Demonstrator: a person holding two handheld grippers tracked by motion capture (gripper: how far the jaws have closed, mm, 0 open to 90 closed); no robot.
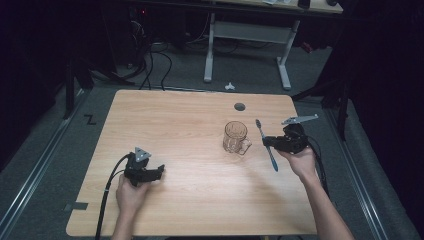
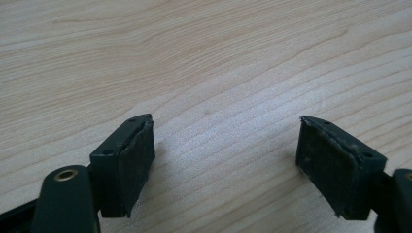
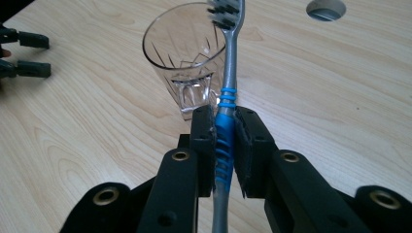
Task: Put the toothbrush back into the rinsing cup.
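A blue and grey toothbrush (image 1: 266,143) (image 3: 226,114) is clamped by its handle in my right gripper (image 1: 268,141) (image 3: 224,127), bristle head up and away from the hand. It hangs above the table just right of a clear glass mug (image 1: 235,137) (image 3: 187,63), which stands upright with its handle toward the right gripper. My left gripper (image 1: 160,171) (image 2: 226,145) rests low over bare wood at the front left, jaws wide apart and nothing between them. It appears small at the left edge of the right gripper view (image 3: 26,54).
The wooden table (image 1: 190,120) has a round cable hole (image 1: 239,106) (image 3: 326,8) near its back edge, behind the mug. A white desk frame (image 1: 250,45) and cables stand on the floor beyond. Wide bare wood lies between the two hands.
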